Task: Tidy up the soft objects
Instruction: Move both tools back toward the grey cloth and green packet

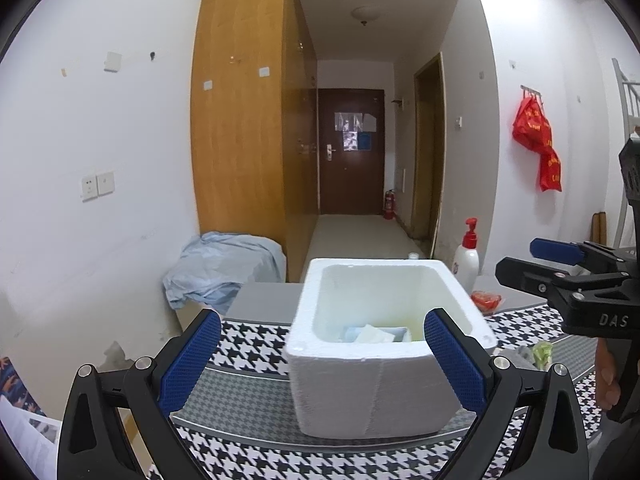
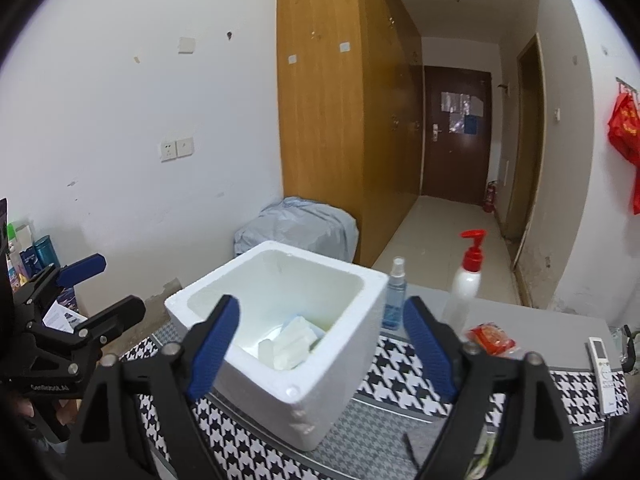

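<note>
- Holding both tools above the counter, you have the white rectangular foam box (image 1: 372,344) in front of each camera; it stands upright and open-topped on the black-and-white houndstooth cloth (image 1: 248,340) that covers the counter.
- Your left tool (image 1: 324,360) has its blue-padded fingers spread wide with nothing between them; the box shows through the gap, and whether the pads touch its walls cannot be told.
- Your right tool (image 2: 320,344) is likewise spread and carries nothing, hovering over the near corner of the box.
- The soft objects, pale white and light-blue folded pieces (image 2: 294,344), lie on the floor of the box, bunched toward one side.
- A red crinkled packet (image 2: 491,339) lies on the bare grey counter (image 2: 560,324) just beyond the cloth's edge, to the right of the box.
- A white pump bottle with a red head (image 2: 466,280) stands upright behind that packet; a small clear spray bottle of blue liquid (image 2: 395,296) stands just beside the box's far right wall.
- A white remote control (image 2: 604,372) lies flat across the cloth's edge, well apart from the box.
- A greenish soft item (image 1: 542,354) rests on the cloth near the box's right side, partly hidden by your right tool in the left view.
</note>
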Demonstrator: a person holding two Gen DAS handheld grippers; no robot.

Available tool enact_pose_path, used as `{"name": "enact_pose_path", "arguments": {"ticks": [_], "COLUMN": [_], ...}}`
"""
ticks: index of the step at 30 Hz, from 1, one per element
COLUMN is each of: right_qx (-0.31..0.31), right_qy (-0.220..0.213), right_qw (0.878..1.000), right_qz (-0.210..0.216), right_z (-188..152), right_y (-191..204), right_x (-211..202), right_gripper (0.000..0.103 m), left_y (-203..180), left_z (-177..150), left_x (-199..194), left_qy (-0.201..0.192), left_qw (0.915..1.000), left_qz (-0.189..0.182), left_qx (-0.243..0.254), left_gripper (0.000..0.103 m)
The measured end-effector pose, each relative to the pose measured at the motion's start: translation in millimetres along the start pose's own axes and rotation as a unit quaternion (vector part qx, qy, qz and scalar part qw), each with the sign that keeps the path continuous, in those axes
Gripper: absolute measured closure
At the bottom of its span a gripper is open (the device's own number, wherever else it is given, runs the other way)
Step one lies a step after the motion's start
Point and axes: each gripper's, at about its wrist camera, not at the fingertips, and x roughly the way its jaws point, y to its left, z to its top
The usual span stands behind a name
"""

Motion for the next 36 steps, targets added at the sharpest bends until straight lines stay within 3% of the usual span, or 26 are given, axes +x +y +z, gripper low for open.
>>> {"name": "enact_pose_path", "arguments": {"ticks": [4,36], "right_qx": [0.004,0.040], "right_qy": [-0.010,-0.049], "right_qw": [1.000,0.992], "right_qz": [-0.006,-0.107], "right_z": [-3.4,-45.8], "right_y": [-7.9,-79.3], "right_x": [-9.9,-92.8], "right_gripper": [0.001,0.001], "left_y": [-11.2,-113.5], "left_z": [2.9,15.7], "left_x": [-1.5,-10.3], "left_qy": [-0.002,-0.015], "left_qw": [0.9999,0.9923], "left_qz": [-0.010,-0.109], "left_qx": [0.005,0.057], "left_gripper": [0.001,0.001]}}
